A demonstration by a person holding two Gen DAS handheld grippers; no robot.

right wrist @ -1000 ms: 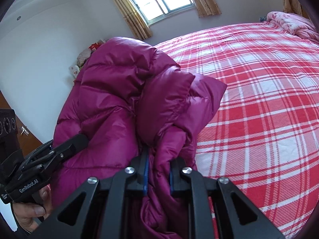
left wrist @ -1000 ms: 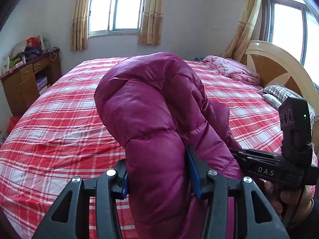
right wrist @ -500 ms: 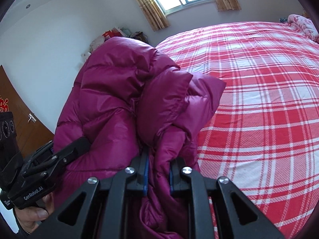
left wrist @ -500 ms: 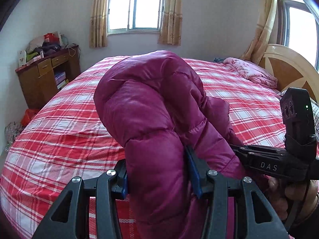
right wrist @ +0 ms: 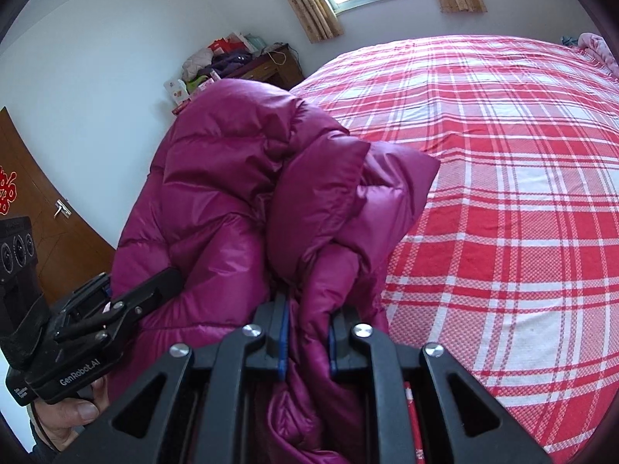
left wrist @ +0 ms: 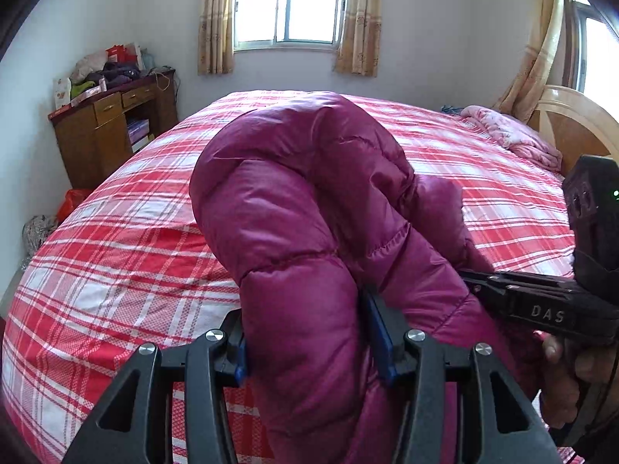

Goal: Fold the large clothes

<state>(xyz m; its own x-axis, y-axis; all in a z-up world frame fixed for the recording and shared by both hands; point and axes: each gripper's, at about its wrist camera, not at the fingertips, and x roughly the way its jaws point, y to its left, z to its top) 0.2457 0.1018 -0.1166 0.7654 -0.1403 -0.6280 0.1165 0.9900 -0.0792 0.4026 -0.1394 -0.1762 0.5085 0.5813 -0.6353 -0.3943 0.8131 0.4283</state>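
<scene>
A bulky magenta down jacket (left wrist: pixel 309 212) hangs bunched above the red plaid bed (left wrist: pixel 116 270), held up by both grippers. A thick padded fold sits between the blue pads of my left gripper (left wrist: pixel 305 340); its jaws are opening slightly, but the pads still press the fabric. To the right, my right gripper (left wrist: pixel 476 282) bites into the jacket's side. In the right wrist view my right gripper (right wrist: pixel 307 332) is shut on a thin gathered edge of the jacket (right wrist: pixel 232 178). My left gripper (right wrist: pixel 162 282) grips the jacket from the left there.
The plaid bedspread (right wrist: pixel 503 193) spreads wide and flat ahead. A pink blanket (left wrist: pixel 510 135) lies by the wooden headboard (left wrist: pixel 572 123) at the right. A cluttered wooden dresser (left wrist: pixel 112 131) stands left of the bed, and a brown door (right wrist: pixel 50 232) is further left.
Both grippers have carried the jacket along and a little lower over the bed, swinging the view leftward. The dresser and door show more now. Both grips look unchanged.
</scene>
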